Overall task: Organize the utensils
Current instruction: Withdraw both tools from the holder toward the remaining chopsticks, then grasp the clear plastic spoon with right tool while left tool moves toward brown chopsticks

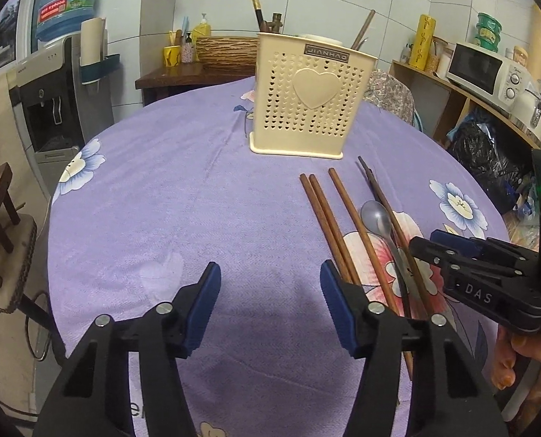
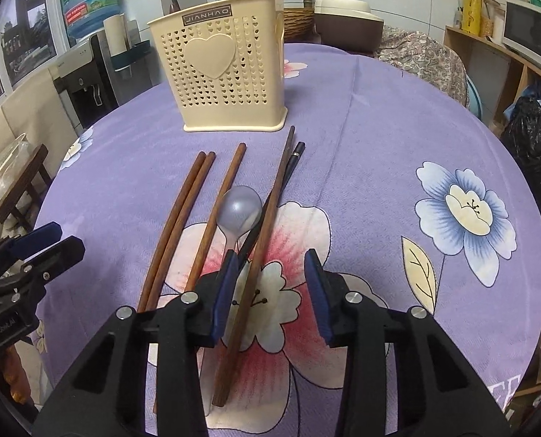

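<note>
Counted on purple floral tablecloth (image 2: 379, 138): four brown wooden chopsticks (image 2: 177, 218), one dark chopstick (image 2: 288, 167), one grey spoon (image 2: 239, 211), one cream perforated utensil holder (image 2: 219, 73); also two black grippers with blue pads, left (image 1: 270, 291) and right (image 2: 270, 284).

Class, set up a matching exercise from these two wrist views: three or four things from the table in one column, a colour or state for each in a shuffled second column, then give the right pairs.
1. holder
2. spoon
3. tablecloth
4. right gripper

A. purple, flowered
B. open, over a chopstick
C. cream, upright
D. grey, lying among chopsticks

Pairs: 1-C, 2-D, 3-A, 4-B
</note>
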{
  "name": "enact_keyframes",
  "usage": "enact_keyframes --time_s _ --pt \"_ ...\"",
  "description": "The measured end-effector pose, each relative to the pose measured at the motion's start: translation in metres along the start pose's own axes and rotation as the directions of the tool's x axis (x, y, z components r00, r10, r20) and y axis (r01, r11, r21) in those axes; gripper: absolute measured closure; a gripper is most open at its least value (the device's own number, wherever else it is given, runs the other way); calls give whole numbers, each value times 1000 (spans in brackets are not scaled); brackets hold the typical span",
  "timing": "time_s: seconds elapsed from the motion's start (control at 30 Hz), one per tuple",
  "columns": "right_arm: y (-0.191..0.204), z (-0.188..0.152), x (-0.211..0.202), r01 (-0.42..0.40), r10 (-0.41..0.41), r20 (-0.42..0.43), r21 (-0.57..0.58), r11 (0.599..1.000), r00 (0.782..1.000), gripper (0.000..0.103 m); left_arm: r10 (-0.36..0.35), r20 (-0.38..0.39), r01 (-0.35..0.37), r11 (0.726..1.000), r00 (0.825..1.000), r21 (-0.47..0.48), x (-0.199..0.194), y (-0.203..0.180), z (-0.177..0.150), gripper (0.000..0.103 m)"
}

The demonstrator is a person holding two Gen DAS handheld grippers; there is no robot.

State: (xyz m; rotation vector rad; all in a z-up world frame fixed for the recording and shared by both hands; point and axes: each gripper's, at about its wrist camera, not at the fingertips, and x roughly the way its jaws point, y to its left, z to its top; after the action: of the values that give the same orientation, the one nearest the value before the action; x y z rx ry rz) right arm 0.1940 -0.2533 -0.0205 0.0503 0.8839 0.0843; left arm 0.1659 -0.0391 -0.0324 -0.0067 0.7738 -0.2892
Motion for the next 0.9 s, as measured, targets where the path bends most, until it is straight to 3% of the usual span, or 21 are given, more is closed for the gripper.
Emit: enact_keyframes --time_s 0.23,0.43,0.57,0.9 --pt "13 10 4 -59 58 -8 -51 997 998 64 3 -3 -3 1000 1000 10 2 -5 2 52" --pt "25 8 9 -31 28 -32 -96 995 999 65 27 -2 -27 1000 1000 -3 -2 5 2 52" --pt "33 4 9 -22 18 -31 -124 992 999 79 22 -4 -22 1000 1000 1 -1 3 2 52" --pt "30 1 17 -20 16 -60 -71 997 998 94 11 -9 -11 1000 1000 10 0 -4 2 52"
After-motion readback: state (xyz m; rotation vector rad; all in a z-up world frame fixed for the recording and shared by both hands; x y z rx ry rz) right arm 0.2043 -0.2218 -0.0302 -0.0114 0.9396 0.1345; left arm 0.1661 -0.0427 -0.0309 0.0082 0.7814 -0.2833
